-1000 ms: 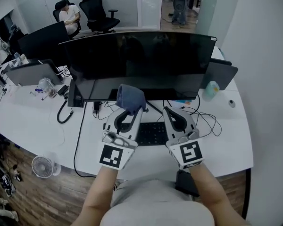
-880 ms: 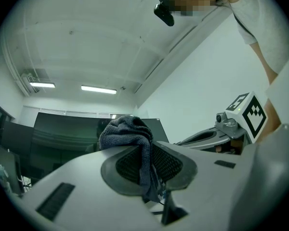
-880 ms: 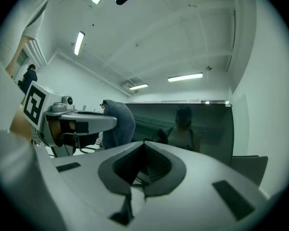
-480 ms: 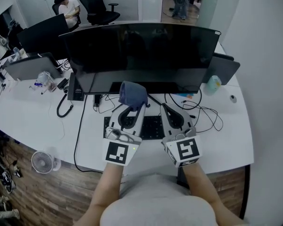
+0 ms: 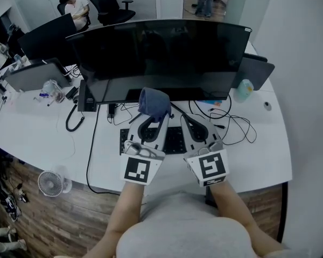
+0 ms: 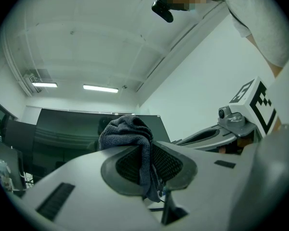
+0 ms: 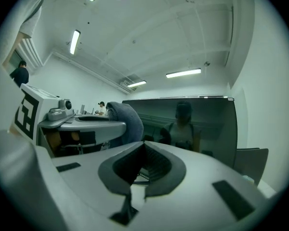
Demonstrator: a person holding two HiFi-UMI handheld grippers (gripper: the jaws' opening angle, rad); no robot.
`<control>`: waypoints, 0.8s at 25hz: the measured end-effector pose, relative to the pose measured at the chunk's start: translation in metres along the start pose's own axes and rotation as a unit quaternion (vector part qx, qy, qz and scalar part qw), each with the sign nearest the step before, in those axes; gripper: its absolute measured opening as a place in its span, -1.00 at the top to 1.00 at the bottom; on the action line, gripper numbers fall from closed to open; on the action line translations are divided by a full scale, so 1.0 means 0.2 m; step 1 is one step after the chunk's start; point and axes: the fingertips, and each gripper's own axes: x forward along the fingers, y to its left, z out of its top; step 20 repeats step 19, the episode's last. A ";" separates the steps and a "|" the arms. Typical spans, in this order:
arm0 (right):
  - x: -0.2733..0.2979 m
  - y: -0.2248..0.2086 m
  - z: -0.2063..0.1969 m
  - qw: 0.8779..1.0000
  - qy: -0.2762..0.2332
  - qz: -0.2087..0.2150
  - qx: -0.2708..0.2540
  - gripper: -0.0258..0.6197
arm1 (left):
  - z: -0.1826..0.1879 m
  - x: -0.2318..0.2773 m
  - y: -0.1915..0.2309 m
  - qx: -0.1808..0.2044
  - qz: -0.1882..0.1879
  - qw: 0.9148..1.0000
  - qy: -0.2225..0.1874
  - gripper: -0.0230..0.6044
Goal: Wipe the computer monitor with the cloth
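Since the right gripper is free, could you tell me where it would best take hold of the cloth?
Probably the bunched top of the cloth, which bulges free above the left gripper; the tail is pinched between those jaws. Bring the right gripper in from its own side, opening it first, as it sits shut beside the bundle.

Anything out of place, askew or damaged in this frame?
Nothing stands out. The cloth is bunched in the left gripper near the lower edge of the dark monitor. Loose cables sprawl on the desk, but nothing looks spilled or broken.
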 end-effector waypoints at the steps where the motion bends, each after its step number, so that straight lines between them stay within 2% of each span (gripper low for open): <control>1: 0.00 0.00 0.00 1.000 0.000 0.002 -0.001 0.90 | 0.00 0.00 0.00 0.000 -0.001 1.000 0.000 0.74; 20: -0.01 0.03 0.00 1.000 0.000 0.006 0.002 0.90 | 0.01 0.00 -0.04 0.003 -0.018 1.000 0.001 0.74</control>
